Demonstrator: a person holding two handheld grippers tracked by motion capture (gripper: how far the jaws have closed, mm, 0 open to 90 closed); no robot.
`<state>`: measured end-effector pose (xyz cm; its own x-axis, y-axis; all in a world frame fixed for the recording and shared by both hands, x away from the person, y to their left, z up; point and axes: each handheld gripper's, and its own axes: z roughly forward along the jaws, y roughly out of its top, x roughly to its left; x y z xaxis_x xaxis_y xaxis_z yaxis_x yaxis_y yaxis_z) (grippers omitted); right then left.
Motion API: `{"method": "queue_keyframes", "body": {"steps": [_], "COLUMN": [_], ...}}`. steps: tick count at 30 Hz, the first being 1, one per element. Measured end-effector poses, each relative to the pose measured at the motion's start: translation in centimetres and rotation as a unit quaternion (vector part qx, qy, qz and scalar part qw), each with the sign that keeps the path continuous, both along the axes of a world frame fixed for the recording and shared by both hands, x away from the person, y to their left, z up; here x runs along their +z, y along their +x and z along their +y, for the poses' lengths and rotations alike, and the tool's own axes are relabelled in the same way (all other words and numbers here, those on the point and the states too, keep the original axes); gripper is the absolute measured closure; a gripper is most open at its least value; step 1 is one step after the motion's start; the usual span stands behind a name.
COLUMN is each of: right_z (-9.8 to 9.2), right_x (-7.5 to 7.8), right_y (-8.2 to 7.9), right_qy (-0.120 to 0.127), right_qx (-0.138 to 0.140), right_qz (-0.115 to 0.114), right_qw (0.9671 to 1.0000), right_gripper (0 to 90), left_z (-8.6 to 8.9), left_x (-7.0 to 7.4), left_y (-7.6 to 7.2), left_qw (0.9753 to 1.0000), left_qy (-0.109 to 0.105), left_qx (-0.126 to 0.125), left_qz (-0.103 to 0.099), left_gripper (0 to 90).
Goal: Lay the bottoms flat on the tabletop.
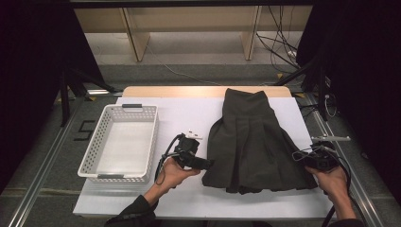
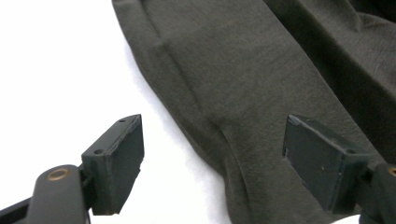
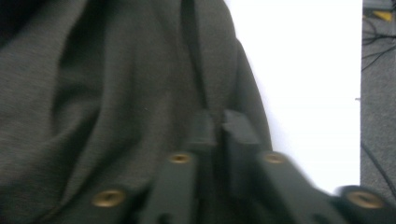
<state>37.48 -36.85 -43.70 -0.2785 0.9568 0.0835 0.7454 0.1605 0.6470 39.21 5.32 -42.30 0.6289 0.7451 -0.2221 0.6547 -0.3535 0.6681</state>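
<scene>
A dark grey pleated skirt [image 1: 250,137] lies flat on the white table [image 1: 189,113], waistband at the far side and hem toward me. My left gripper [image 1: 208,163] is at the hem's left corner. In the left gripper view it [image 2: 217,163] stands wide open, and the skirt's edge [image 2: 261,70] runs between its two pads [image 2: 116,158] with nothing pinched. My right gripper [image 1: 298,155] is at the skirt's right edge. In the slightly blurred right gripper view its jaws [image 3: 217,126] are pressed together on a fold of the cloth [image 3: 93,93].
A white perforated plastic basket [image 1: 92,146] stands at the left of the table, nothing inside it. Bare white tabletop lies between basket and skirt. Beyond the table are grey floor, wooden shelf legs and cables; metal rails run along both sides.
</scene>
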Motion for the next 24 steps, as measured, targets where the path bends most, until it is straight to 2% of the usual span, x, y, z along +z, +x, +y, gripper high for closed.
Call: {"method": "queue_keyframes", "body": {"steps": [4, 8, 12, 16, 20, 24], "right_z": [1.4, 4.6, 9.0, 13.2, 16.2, 18.1], "right_x": [1.6, 3.1, 4.0, 3.8, 3.5, 3.5], "right_y": [-0.4, -0.8, -1.4, -1.9, -2.2, -2.2], "right_qy": [0.007, 0.024, 0.029, 0.021, 0.017, 0.018], "right_qx": [0.030, 0.074, 0.136, 0.191, 0.225, 0.239], "right_qz": [-0.019, -0.031, -0.046, -0.037, -0.033, -0.033], "right_qw": [0.9994, 0.9965, 0.9892, 0.9806, 0.9737, 0.9703], "right_gripper": [89.5, 89.6, 89.7, 89.8, 89.9, 89.9], "left_z": [1.1, 2.0, 2.7, 3.3, 3.9, 4.3], "left_x": [0.8, 1.8, 2.3, 2.4, 2.6, 2.8], "left_y": [0.6, 0.9, 1.2, 1.6, 1.8, 2.0], "left_qw": [0.9998, 0.9992, 0.9984, 0.9978, 0.9970, 0.9961], "left_qy": [-0.012, -0.023, -0.031, -0.039, -0.048, -0.054], "left_qx": [0.018, 0.032, 0.046, 0.054, 0.061, 0.069], "left_qz": [-0.001, -0.009, -0.011, -0.004, -0.003, -0.006], "left_gripper": [20.0, 20.0, 18.4, 17.8, 17.7, 17.7]}}
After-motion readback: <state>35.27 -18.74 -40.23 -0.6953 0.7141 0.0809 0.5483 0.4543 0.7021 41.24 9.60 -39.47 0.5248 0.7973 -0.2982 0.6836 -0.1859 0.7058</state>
